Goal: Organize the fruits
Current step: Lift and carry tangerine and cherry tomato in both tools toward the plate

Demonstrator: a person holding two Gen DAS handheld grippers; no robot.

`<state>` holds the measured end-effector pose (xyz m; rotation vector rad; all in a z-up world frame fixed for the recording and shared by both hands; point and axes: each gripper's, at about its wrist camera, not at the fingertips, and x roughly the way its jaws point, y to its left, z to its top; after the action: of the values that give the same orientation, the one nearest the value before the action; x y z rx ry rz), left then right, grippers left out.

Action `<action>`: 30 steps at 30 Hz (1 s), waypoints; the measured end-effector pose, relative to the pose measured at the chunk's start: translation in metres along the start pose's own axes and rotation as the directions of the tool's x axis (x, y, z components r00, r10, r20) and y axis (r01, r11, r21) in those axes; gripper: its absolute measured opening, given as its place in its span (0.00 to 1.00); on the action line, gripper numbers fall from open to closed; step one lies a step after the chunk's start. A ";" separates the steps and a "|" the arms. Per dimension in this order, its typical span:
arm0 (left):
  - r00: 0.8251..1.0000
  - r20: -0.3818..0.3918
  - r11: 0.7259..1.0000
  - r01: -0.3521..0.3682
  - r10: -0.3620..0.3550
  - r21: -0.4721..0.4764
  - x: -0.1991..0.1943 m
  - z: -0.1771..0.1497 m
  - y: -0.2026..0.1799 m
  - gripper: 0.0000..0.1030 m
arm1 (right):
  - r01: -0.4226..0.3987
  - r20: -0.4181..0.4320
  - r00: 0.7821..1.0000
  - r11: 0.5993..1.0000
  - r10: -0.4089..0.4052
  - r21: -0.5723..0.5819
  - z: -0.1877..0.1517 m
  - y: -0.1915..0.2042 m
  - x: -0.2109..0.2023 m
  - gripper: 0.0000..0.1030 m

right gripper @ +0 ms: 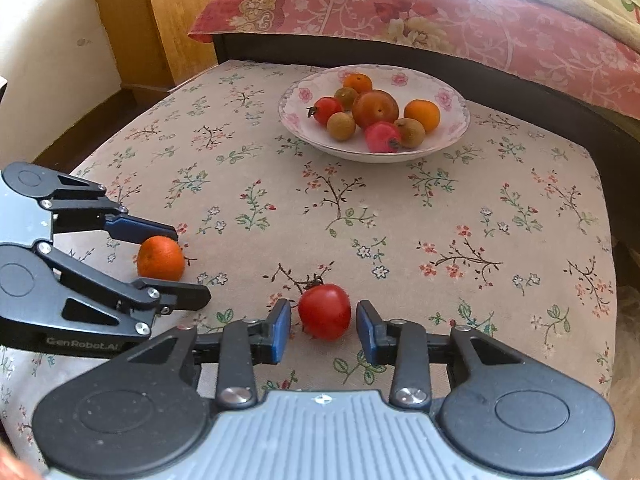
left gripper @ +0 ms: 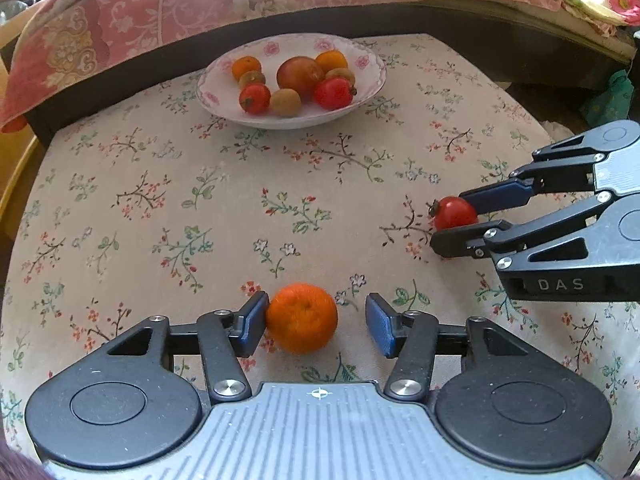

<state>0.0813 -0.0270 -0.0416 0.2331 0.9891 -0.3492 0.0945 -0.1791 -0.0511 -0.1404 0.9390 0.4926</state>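
An orange mandarin (left gripper: 302, 319) lies on the floral tablecloth between the fingers of my left gripper (left gripper: 316, 326), which is open; the left pad touches it, the right pad stands apart. A red tomato (right gripper: 325, 311) lies between the fingers of my right gripper (right gripper: 323, 330), open with small gaps each side. The mandarin (right gripper: 161, 258) and left gripper (right gripper: 192, 264) also show in the right wrist view; the tomato (left gripper: 454, 213) and right gripper (left gripper: 452, 220) show in the left wrist view. A white floral bowl (left gripper: 368, 80) at the far side holds several fruits.
The floral tablecloth (left gripper: 200, 200) covers a small table. A dark bed frame with a pink quilt (right gripper: 440, 12) runs behind the bowl (right gripper: 456, 136). A wooden cabinet (right gripper: 152, 20) stands at the far left.
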 end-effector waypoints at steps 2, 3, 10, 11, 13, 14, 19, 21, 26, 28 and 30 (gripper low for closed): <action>1.000 -0.001 1.000 0.000 0.000 -0.002 -0.001 -0.001 0.000 0.58 | 0.004 0.000 1.000 1.000 -0.004 -0.006 0.000 0.001 0.000 0.38; 1.000 -0.002 1.000 -0.003 0.003 0.000 -0.002 -0.001 -0.001 0.57 | 0.006 -0.002 1.000 1.000 -0.006 -0.009 0.001 0.002 0.001 0.38; 1.000 -0.017 1.000 -0.019 0.019 0.006 -0.003 0.001 -0.004 0.43 | 0.040 -0.016 0.999 0.999 -0.041 -0.023 0.003 0.006 0.002 0.31; 1.000 -0.018 1.000 -0.020 0.020 0.005 -0.003 0.002 -0.005 0.43 | 0.041 -0.017 0.999 0.999 -0.042 -0.020 0.004 0.006 0.002 0.31; 1.000 -0.019 1.000 -0.020 0.021 0.009 -0.003 0.003 -0.006 0.42 | 0.044 -0.020 0.999 0.999 -0.045 -0.022 0.004 0.006 0.003 0.31; 1.000 -0.018 1.000 -0.022 0.022 0.010 -0.004 0.003 -0.006 0.42 | 0.046 -0.020 0.999 0.999 -0.047 -0.022 0.005 0.007 0.003 0.31; 1.000 0.000 1.000 -0.031 0.031 0.006 -0.007 0.011 -0.007 0.42 | 0.051 -0.018 0.999 0.999 -0.051 -0.016 0.007 0.007 0.003 0.31; 0.999 0.006 0.999 -0.036 0.036 0.002 -0.007 0.015 -0.007 0.42 | 0.050 -0.010 0.999 0.999 -0.050 -0.015 0.010 0.007 0.002 0.31; 0.999 0.014 0.999 -0.044 0.044 0.006 -0.006 0.019 -0.009 0.42 | 0.052 0.004 0.999 0.999 -0.052 -0.018 0.013 0.009 0.001 0.31; 0.999 0.014 0.999 -0.049 0.049 0.008 -0.005 0.019 -0.009 0.42 | 0.051 0.004 0.999 0.999 -0.051 -0.017 0.014 0.009 0.002 0.31; 0.998 0.015 0.999 -0.053 0.053 0.010 -0.004 0.019 -0.009 0.42 | 0.052 0.005 0.999 0.999 -0.051 -0.016 0.014 0.009 0.002 0.31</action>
<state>0.0905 -0.0413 -0.0278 0.2658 0.9651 -0.3071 0.1015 -0.1659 -0.0432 -0.1776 0.9250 0.4528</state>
